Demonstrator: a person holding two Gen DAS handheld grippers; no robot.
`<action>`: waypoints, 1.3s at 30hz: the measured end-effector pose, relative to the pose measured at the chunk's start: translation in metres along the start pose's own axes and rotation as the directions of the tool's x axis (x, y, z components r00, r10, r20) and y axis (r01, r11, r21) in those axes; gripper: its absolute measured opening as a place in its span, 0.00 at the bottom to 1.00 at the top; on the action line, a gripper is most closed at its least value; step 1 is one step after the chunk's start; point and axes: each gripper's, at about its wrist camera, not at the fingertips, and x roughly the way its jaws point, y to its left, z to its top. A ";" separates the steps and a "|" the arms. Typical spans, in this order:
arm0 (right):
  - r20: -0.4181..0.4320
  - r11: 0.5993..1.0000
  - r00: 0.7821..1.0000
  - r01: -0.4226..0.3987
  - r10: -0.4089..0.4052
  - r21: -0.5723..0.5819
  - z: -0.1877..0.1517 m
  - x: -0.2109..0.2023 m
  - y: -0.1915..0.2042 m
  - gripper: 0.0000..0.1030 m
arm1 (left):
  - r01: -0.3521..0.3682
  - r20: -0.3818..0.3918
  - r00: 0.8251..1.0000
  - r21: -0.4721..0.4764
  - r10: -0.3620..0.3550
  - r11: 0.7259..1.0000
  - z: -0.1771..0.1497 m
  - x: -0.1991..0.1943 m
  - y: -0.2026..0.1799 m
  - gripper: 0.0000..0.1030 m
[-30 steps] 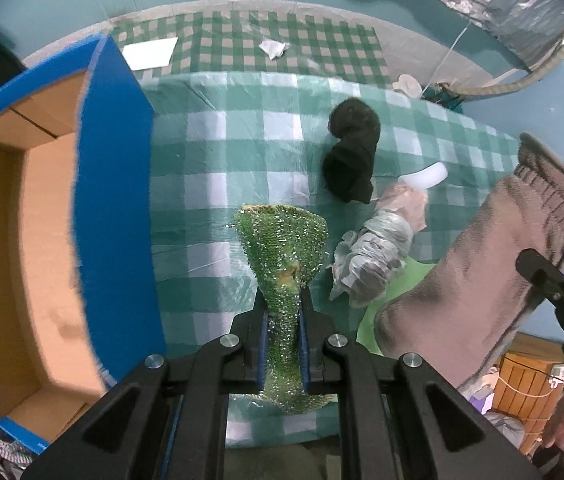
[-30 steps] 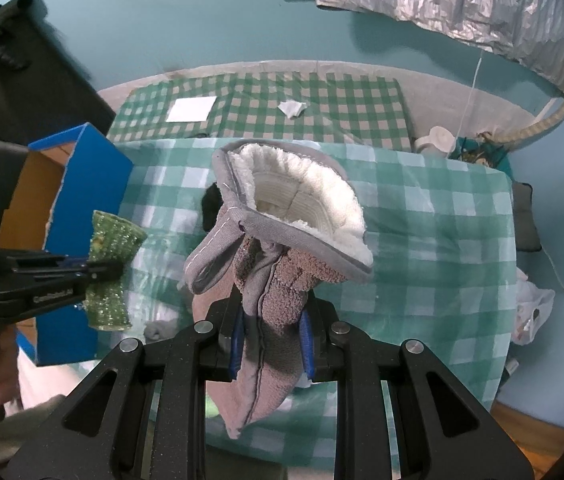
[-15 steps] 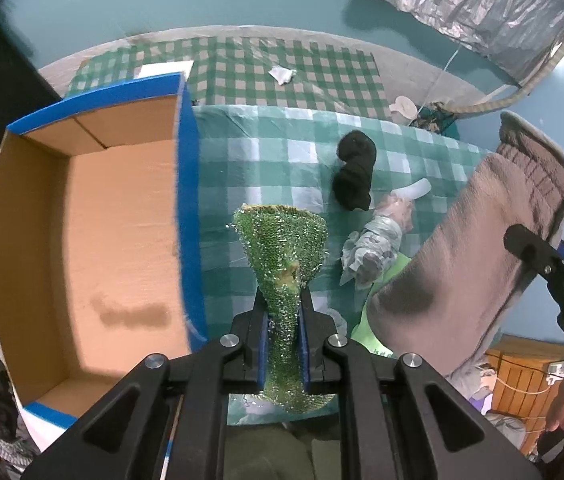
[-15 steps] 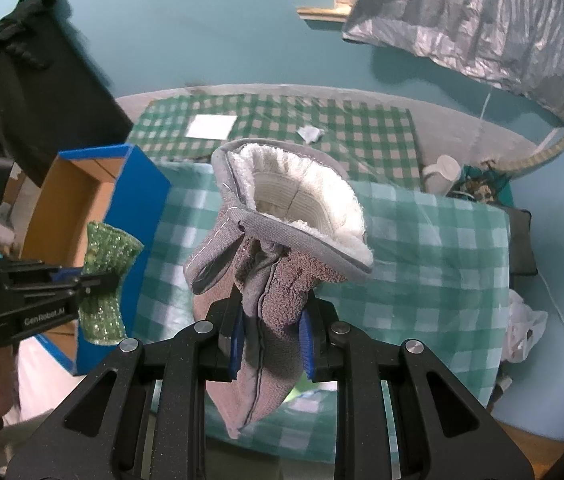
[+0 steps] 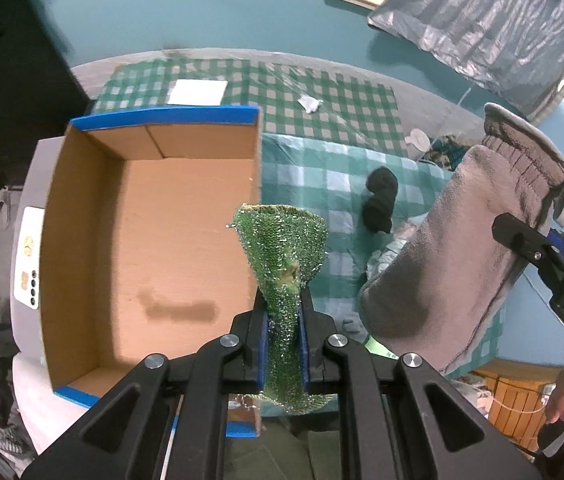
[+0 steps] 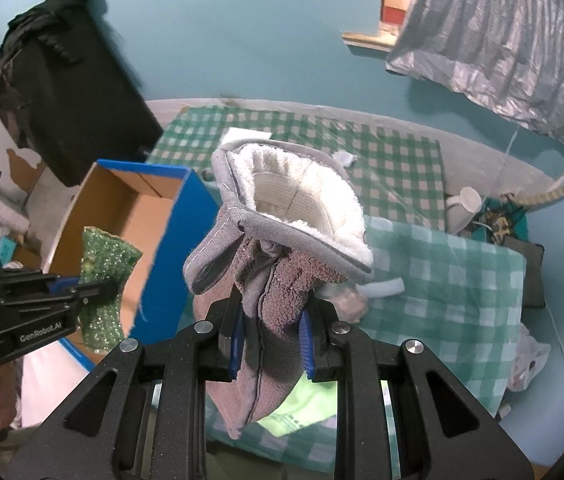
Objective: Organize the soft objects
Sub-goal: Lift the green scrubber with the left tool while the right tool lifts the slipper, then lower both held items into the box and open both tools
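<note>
Glittery green mesh, a scrubbing sponge (image 5: 282, 256), is pinched tight at its waist by the left gripper (image 5: 283, 336), pointing steeply down beside the open cardboard box (image 5: 82, 240) with blue edges. From the right wrist, the right gripper (image 6: 272, 340) clamps a grey knitted mitten (image 6: 278, 280), fleece-lined cuff uppermost, above the green checked cloth (image 6: 461, 272).
</note>
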 end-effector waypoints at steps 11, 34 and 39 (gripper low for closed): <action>0.019 0.996 0.999 -0.040 0.041 -0.077 0.030 -0.006 0.039 0.21 | -0.021 0.021 1.000 -0.077 0.023 0.997 0.002 -0.012 0.037 0.12; -0.040 0.957 0.987 -0.158 0.153 -0.243 0.057 0.024 0.138 0.21 | -0.042 0.050 0.997 -0.223 0.054 0.974 -0.015 -0.036 0.113 0.12; -0.079 0.953 0.984 -0.176 0.161 -0.247 0.053 0.044 0.150 0.21 | -0.055 0.047 0.997 -0.231 0.067 0.971 -0.018 -0.036 0.124 0.12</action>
